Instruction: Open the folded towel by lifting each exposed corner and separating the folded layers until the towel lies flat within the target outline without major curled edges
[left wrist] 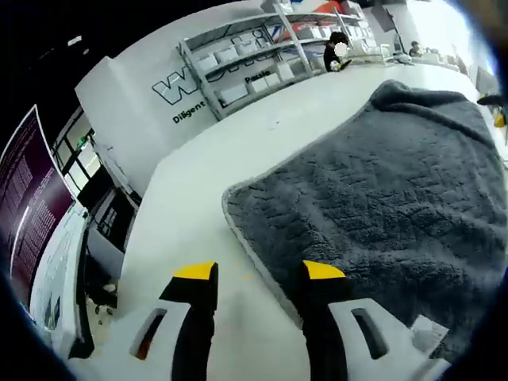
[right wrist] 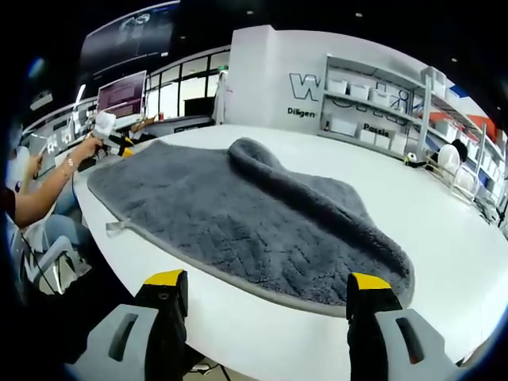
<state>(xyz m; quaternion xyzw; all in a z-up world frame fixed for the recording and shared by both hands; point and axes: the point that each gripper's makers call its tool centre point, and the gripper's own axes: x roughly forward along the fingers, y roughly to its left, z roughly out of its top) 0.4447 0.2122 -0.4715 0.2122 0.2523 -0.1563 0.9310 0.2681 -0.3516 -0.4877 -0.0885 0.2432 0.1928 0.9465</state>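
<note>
Both hand-held grippers wide open, empty: left [left wrist: 260,276] straddling towel [left wrist: 381,198] near edge, right [right wrist: 268,284] just short of it. Towel on desk [right wrist: 444,230], mostly spread; raised fold [right wrist: 262,159] further back, likely next lift.

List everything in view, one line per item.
towel: 1, dark grey, spread on the table, a raised fold running along its middle
table: 1, white, under the towel
shelving: 1 unit, grey, against the white back wall, holding pale boxes
lettered wall: 1, white, dark lettering
left claw: 1, black with yellow tips, open, at the towel's near edge
right claw: 1, black with yellow tips, open, at the towel's near edge
</note>
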